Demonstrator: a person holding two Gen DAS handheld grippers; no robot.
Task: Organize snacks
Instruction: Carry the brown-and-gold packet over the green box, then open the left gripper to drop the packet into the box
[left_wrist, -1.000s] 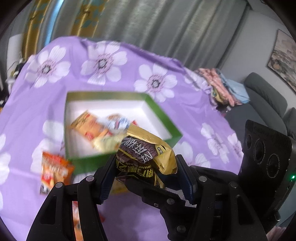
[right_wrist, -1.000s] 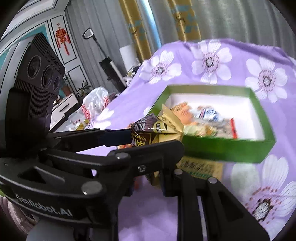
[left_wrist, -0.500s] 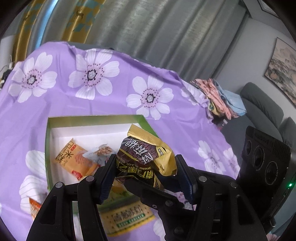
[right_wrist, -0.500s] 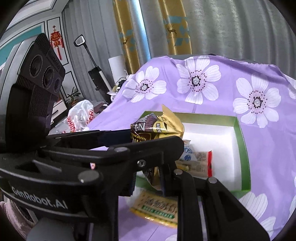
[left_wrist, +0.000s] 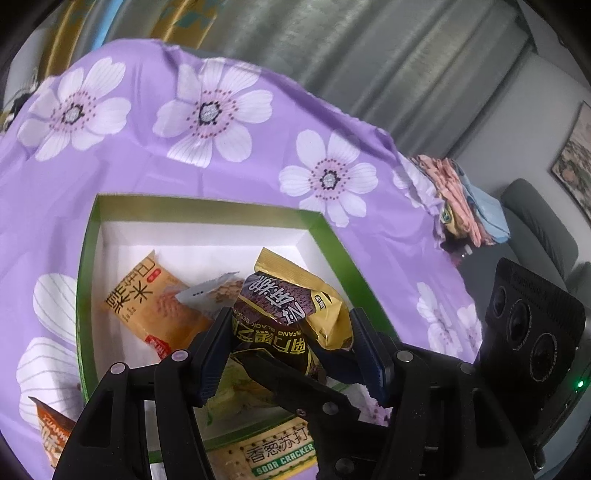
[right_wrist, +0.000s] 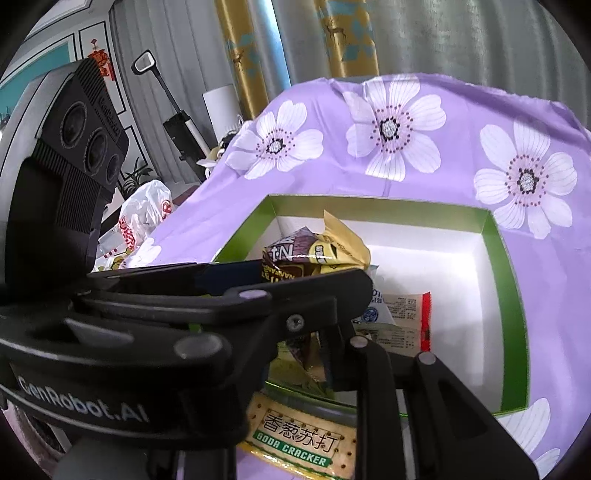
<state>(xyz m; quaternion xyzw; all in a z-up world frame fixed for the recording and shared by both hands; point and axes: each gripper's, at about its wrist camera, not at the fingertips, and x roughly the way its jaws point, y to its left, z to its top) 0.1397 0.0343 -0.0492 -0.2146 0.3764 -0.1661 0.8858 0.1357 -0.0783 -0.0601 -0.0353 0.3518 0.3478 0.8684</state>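
Brown-and-gold crinkled foil snack packet (left_wrist: 291, 306) hangs above the inside of the green-walled cardboard box with a white floor (left_wrist: 334, 243), over the box's near half. The left gripper (left_wrist: 291, 332) has its blue-padded fingers (left_wrist: 369, 354) closed against the packet's two sides, pinching it at its middle so the gold sealed end sticks up. A black finger of the right gripper (left_wrist: 295, 384) crosses under the packet. Whether that gripper also has hold of it cannot be told, since its tips are hidden behind the left one in the right wrist view.

Inside the box lie an orange rice-cracker packet (left_wrist: 147, 302) toward the left wall, a small pale packet (left_wrist: 207, 291) beside it, and a white packet with a red edge (right_wrist: 402, 317). A green-and-cream soda cracker packet (left_wrist: 280, 454) lies just outside the box's near wall. The box sits on a purple cloth printed with white flowers (left_wrist: 258, 173).
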